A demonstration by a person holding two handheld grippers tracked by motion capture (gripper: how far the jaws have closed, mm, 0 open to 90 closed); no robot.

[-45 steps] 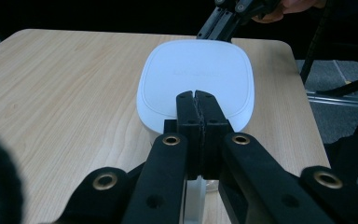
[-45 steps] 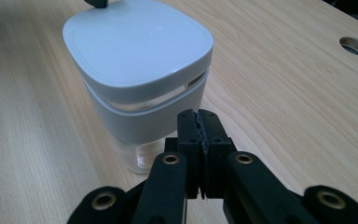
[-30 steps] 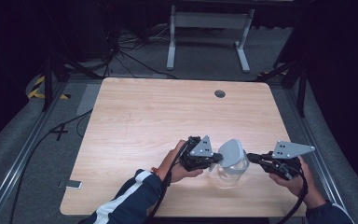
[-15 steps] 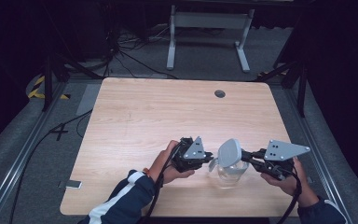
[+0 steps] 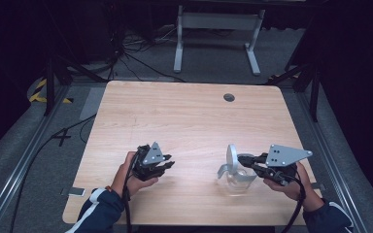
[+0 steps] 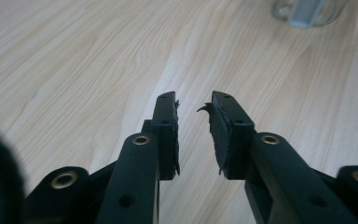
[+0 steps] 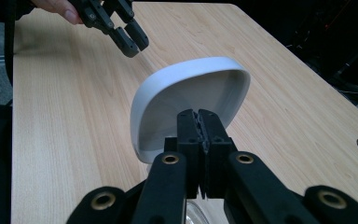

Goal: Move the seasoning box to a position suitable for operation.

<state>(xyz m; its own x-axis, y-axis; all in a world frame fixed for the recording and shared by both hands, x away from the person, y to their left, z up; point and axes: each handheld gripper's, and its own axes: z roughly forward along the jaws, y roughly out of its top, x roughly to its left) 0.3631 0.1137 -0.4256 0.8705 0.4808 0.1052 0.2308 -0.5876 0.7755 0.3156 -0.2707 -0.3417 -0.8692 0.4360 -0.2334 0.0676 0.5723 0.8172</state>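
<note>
A clear glass container [image 5: 236, 183] with a grey handle [image 5: 225, 170] stands on the wooden table [image 5: 184, 121] at the front right. Its white lid [image 5: 231, 157] is tipped up on edge above it. My right gripper [image 5: 241, 159] is shut, its tips right against the lid; in the right gripper view the gripper [image 7: 198, 114] points into the lid's hollow underside [image 7: 168, 93]. My left gripper [image 5: 168, 165] is well to the left, low over bare wood. Its pads [image 6: 220, 135] stand slightly apart with nothing between them, so the gripper [image 6: 193, 100] is open. The container's base [image 6: 307, 11] lies far ahead of it.
A round cable hole [image 5: 229, 97] sits near the table's far edge. A white stand [image 5: 218, 22] and cables lie on the floor beyond. A small flat device [image 5: 73, 191] rests by the front left corner. The left gripper [image 7: 130, 39] hovers beyond the lid.
The left gripper has drawn away leftwards from the container. The lid has swung up from a slant to stand on edge, with the right gripper following it.
</note>
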